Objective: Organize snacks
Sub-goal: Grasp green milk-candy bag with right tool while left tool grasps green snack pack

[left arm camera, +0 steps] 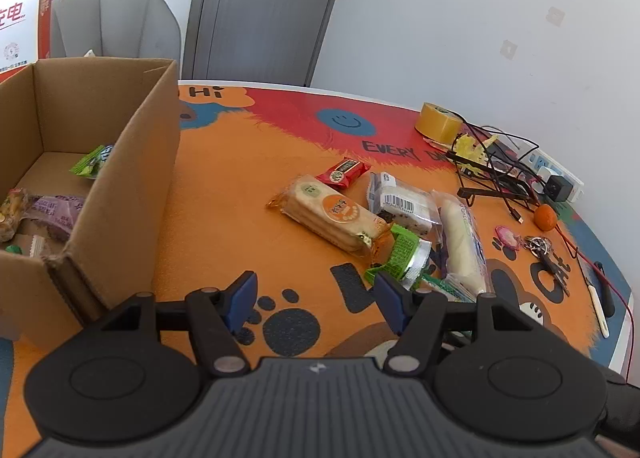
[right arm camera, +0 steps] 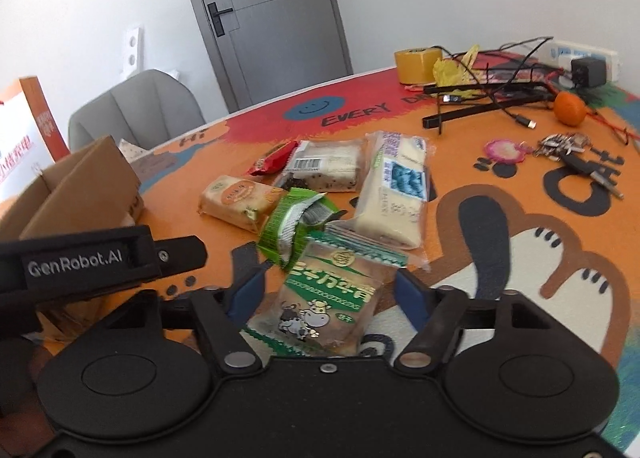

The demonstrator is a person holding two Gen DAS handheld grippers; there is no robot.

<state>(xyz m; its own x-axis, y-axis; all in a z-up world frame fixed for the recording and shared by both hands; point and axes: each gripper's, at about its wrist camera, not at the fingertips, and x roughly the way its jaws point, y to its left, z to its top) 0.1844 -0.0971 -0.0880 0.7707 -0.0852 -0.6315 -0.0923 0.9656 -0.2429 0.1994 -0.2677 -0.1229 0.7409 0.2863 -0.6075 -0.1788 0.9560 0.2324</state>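
Right gripper (right arm camera: 326, 290) astride cow-print packet (right arm camera: 320, 298) (untouched), lengthwise between fingers

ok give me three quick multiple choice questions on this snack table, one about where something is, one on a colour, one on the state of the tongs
1. Where does the cow-print snack packet lie?
A. inside the cardboard box
B. between the fingers of the right tongs
C. under the tape roll

2. What colour is the small wrapper just beyond the biscuit pack?
A. red
B. blue
C. white

3. How do the left tongs stand?
A. shut on the biscuit pack
B. shut on a cable
C. open, nothing between the pads

Answers:
1 B: in the right wrist view the packet sits on the table between the two blue pads, with gaps on both sides.
2 A: the wrapper is red with a dark label.
3 C: only the orange mat shows between the pads.
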